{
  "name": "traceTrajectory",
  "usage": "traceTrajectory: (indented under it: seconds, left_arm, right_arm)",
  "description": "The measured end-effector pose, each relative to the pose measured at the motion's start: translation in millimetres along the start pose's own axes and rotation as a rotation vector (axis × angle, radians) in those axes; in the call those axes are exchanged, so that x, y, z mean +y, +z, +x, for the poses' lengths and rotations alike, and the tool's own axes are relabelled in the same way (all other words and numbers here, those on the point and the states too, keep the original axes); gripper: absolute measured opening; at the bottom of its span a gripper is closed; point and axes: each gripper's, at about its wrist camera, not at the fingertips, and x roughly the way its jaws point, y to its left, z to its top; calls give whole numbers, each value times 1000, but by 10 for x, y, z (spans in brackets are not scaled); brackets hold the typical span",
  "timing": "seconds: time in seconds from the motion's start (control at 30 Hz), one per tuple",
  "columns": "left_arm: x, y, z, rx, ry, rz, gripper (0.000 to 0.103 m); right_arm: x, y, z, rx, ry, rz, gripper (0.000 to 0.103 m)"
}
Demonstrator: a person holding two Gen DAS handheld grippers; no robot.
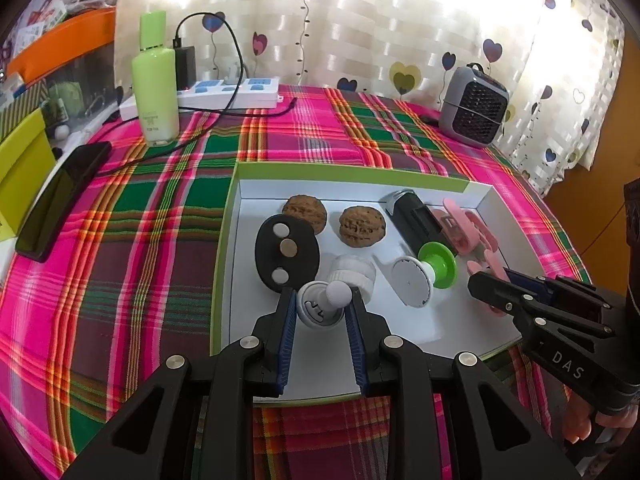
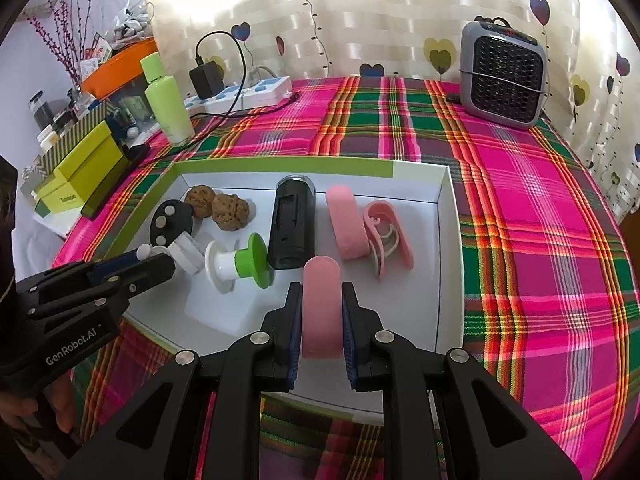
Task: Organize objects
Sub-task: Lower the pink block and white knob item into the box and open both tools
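Observation:
A white tray (image 1: pixel 234 264) with a green rim lies on the plaid cloth. In it are two walnuts (image 1: pixel 362 226), a black oval disc (image 1: pixel 286 252), a clear cap (image 1: pixel 354 272), a white-and-green spool (image 1: pixel 424 276), a black block (image 1: pixel 416 220) and pink clips (image 1: pixel 466 226). My left gripper (image 1: pixel 322 306) is shut on a white knob piece (image 1: pixel 324 306) over the tray's front left. My right gripper (image 2: pixel 321 300) is shut on a pink clip (image 2: pixel 322 312) over the tray's front right; another pink clip (image 2: pixel 346 222) and an open pink clip (image 2: pixel 386 236) lie beyond.
A green bottle (image 1: pixel 156 80), a power strip (image 1: pixel 228 94) with a charger and cable, and a phone (image 1: pixel 60 204) stand at the back left. A grey heater (image 1: pixel 474 106) sits at the back right. Yellow-green boxes (image 2: pixel 80 176) stand at the left edge.

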Motion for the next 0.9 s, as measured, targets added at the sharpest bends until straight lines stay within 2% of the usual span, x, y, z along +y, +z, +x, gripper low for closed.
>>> traceTrajectory:
  seconds: [0.9]
  left_arm:
    - [-22, 10, 18, 0, 17, 17, 23]
  right_arm:
    - [32, -4, 35, 7, -13, -12, 19]
